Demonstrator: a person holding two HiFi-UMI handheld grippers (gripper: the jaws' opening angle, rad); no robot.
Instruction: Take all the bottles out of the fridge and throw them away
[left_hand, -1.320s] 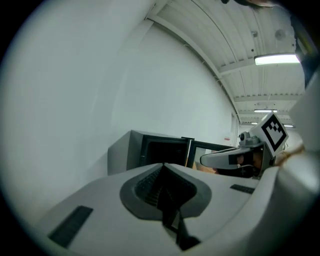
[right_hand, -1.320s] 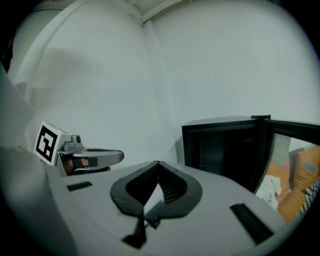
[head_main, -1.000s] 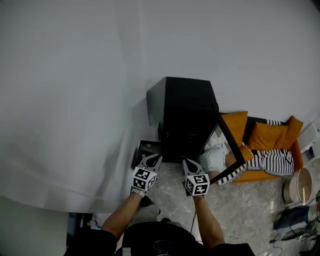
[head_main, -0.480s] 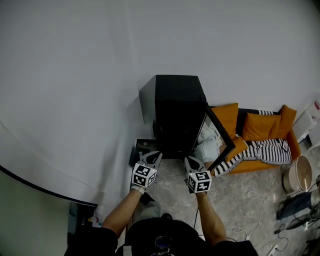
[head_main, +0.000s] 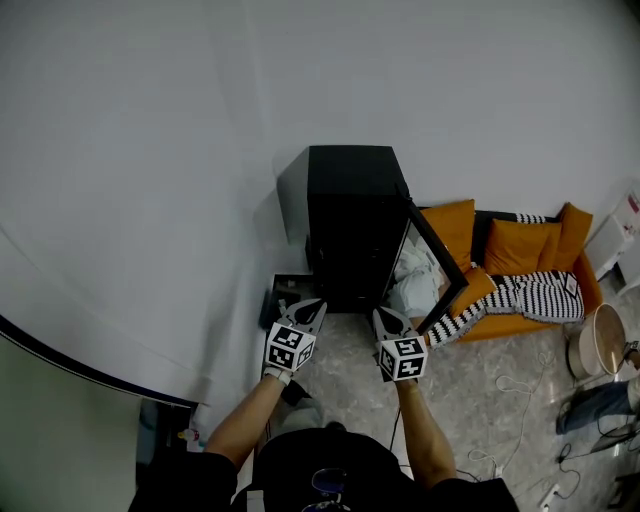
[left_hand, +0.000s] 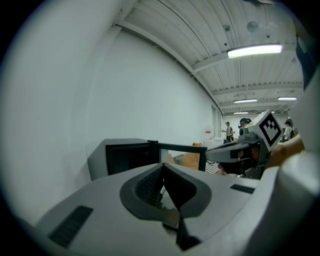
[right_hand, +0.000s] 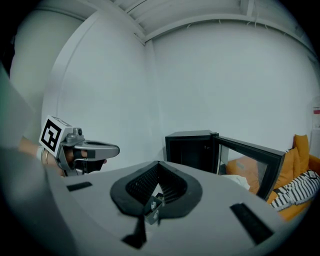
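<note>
Fridge: the small black fridge (head_main: 350, 225) stands on the floor against the white wall (head_main: 150, 150), at 12 o'clock from the person
Fridge door: the glass door (head_main: 432, 268) stands swung open toward 2 o'clock, so the mouth of the fridge faces both grippers
Bottles: none shows in any view; the fridge's inside is a dark hollow in all three views, so whether bottles stand in it cannot be told
Left gripper: the left gripper (head_main: 308, 308) has its jaws closed together with nothing between them, and is held short of the fridge, pointing at it
Right gripper: the right gripper (head_main: 386, 318) is likewise closed and empty, just beside the door's lower edge
Progress: an open door, empty jaws and no bottle in sight fit either bottles waiting in the dark inside or a fridge already emptied; the pictures do not settle which
Throw-away place: a pale round container (head_main: 600, 345) sits at 3 o'clock, well apart from the fridge; whether it is a bin cannot be told
Surroundings: an orange sofa (head_main: 520, 250) with a striped cushion (head_main: 520, 298) at 2 o'clock, something white (head_main: 410, 285) behind the door glass, a low black box (head_main: 285, 295) at 11 o'clock, cables (head_main: 510, 405) on the floor at 4 o'clock
In the way: judged from here, the open door narrows the right-side approach, and the cables lie across the way to the round container
</note>
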